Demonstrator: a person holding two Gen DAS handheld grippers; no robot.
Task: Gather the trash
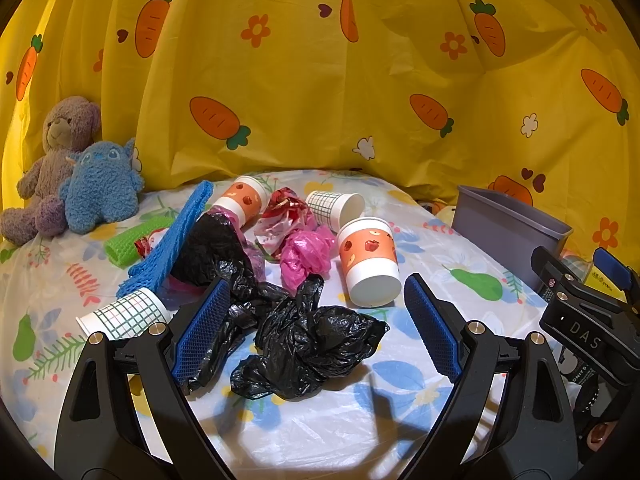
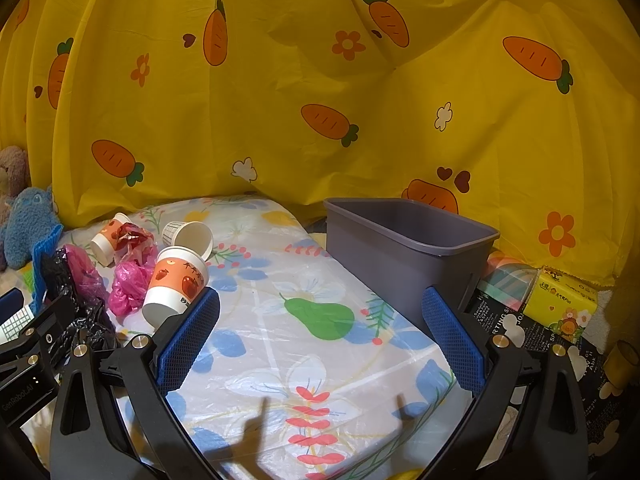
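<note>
Both spread wide: the left hand-held gripper (image 1: 316, 320) straddles the black bag (image 1: 316, 352), the right hand-held gripper (image 2: 320, 336) hovers, grey bin (image 2: 400, 248) at two o'clock.

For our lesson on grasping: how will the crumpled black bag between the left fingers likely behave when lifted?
The black bag is thin, creased film, so probably floppy and will droop. It looks light for its bulk. Its glossy surface may slip, though the left gripper has textured fingers.

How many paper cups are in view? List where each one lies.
4. Apple cup upside down, centre; apple cup tipped at back; grid cup on its side behind; grid cup front left. Bags could hide more.
</note>
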